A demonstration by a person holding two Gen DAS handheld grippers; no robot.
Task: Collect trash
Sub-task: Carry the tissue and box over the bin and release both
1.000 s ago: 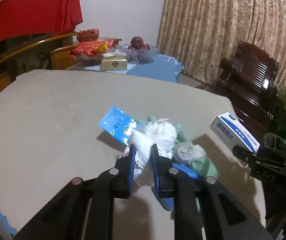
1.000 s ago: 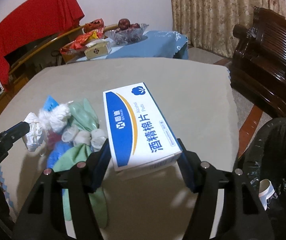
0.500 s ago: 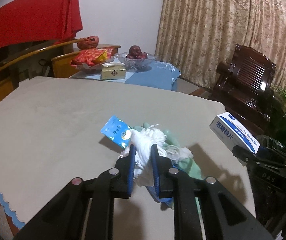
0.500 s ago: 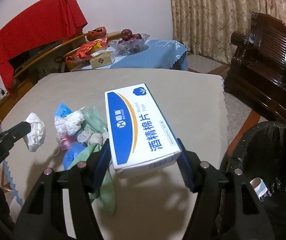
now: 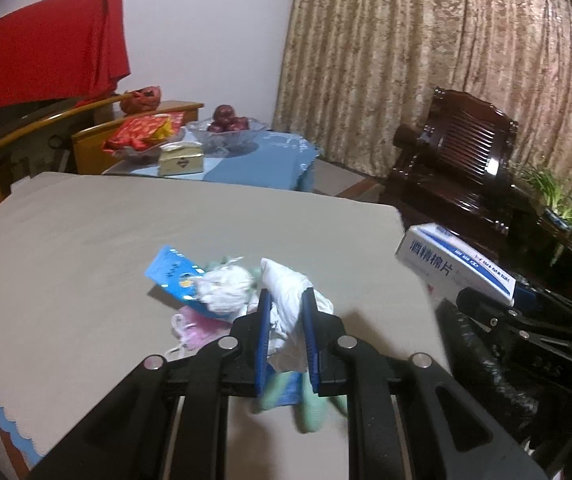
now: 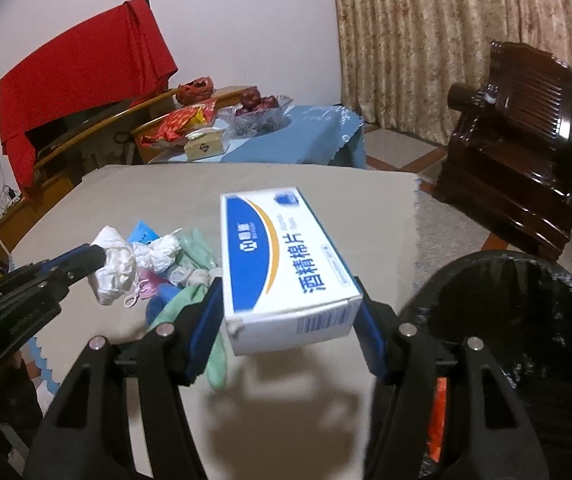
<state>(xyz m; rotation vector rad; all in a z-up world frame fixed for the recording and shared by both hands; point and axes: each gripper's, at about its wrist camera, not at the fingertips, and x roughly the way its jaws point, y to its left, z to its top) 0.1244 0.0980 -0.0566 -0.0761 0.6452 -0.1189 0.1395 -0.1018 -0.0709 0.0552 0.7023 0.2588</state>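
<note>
Left gripper [image 5: 286, 316] pinches white wad [image 5: 286, 292] — right gripper [image 6: 290, 316] clamps blue-white box [image 6: 282, 256].

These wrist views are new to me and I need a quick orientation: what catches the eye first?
The white and blue box dominates the right wrist view, clamped in the right tool above the grey table, beside a black-lined trash bin at the table's right edge. The left tool pinches a crumpled white wad above a heap of mixed litter. A red cloth hangs behind.
</note>
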